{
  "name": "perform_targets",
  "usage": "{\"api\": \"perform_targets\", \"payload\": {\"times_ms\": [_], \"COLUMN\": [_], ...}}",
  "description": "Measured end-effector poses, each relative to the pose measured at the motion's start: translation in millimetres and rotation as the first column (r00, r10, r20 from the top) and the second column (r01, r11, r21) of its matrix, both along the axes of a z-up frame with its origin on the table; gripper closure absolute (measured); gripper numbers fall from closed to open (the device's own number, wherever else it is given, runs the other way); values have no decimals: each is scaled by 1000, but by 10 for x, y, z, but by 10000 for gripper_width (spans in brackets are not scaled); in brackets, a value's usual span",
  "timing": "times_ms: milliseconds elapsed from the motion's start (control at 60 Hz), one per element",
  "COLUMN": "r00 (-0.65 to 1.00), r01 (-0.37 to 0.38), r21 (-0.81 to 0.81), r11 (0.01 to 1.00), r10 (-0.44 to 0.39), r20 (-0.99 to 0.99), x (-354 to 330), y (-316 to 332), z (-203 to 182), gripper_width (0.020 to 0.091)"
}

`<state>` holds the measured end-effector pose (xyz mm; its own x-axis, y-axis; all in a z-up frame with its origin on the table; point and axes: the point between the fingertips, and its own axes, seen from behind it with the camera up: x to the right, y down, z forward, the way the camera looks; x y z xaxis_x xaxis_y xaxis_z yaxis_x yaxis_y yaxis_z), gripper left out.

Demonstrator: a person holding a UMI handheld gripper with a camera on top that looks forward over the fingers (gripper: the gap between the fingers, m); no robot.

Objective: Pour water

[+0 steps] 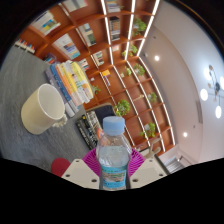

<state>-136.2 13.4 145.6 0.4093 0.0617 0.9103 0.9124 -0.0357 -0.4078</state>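
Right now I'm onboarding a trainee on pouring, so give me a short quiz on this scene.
1. True or false: the bottle between the jaws has its blue cap off.
2. What are the jaws doing? A) hanging open and empty B) pressing on the bottle C) holding a spoon
3. Fill in: the white ___ stands beyond the jaws, to the left of the bottle.
Key: 1 false, the cap is on; 2 B; 3 mug.

A bottle [114, 150] was held between the gripper [114, 172] fingers, a mug [43, 108] beyond to its left.
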Motion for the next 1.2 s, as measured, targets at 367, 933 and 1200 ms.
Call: {"api": "perform_targets", "payload": {"times_ms": [367, 933, 1200], "r00": [728, 918, 868], "r01": [-126, -108, -111], "r21": [63, 79, -117], "r11": [990, 991, 987], "r10": [49, 69, 40], "r20": [683, 390, -494], "x": [-604, -662, -198], "y": [113, 47, 5], "z": [26, 198, 206], "gripper_width": [807, 805, 789]}}
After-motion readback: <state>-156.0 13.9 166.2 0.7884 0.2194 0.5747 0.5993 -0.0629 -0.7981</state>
